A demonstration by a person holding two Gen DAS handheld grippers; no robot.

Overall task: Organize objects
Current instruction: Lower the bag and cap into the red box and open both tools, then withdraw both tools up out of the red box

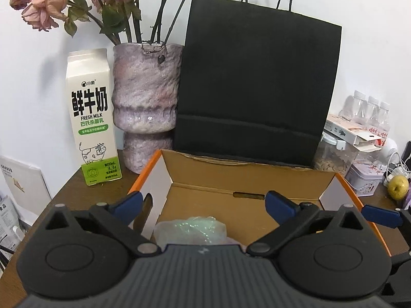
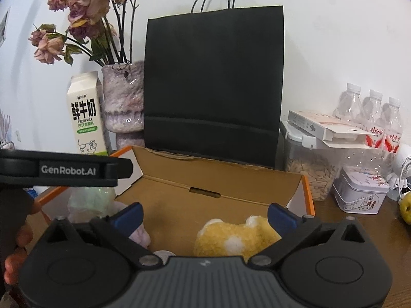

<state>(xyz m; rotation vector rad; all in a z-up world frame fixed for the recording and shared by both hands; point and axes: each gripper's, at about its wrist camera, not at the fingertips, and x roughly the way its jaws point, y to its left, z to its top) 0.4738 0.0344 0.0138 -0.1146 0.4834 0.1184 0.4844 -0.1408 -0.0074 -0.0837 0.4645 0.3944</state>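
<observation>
Both hand-held grippers, left (image 1: 203,205) and right (image 2: 205,214), spread wide over the cardboard box (image 2: 231,179).

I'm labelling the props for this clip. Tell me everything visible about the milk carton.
The milk carton is a tall white gable-top paperboard carton with a green base band, a cow drawing and "FRESH MILK" print. It stands upright and closed on the dark wooden table, left of the purple vase, near the wall; whether they touch is unclear.

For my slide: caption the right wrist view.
Open right tool above yellow plush toy lying in cardboard box.
</observation>
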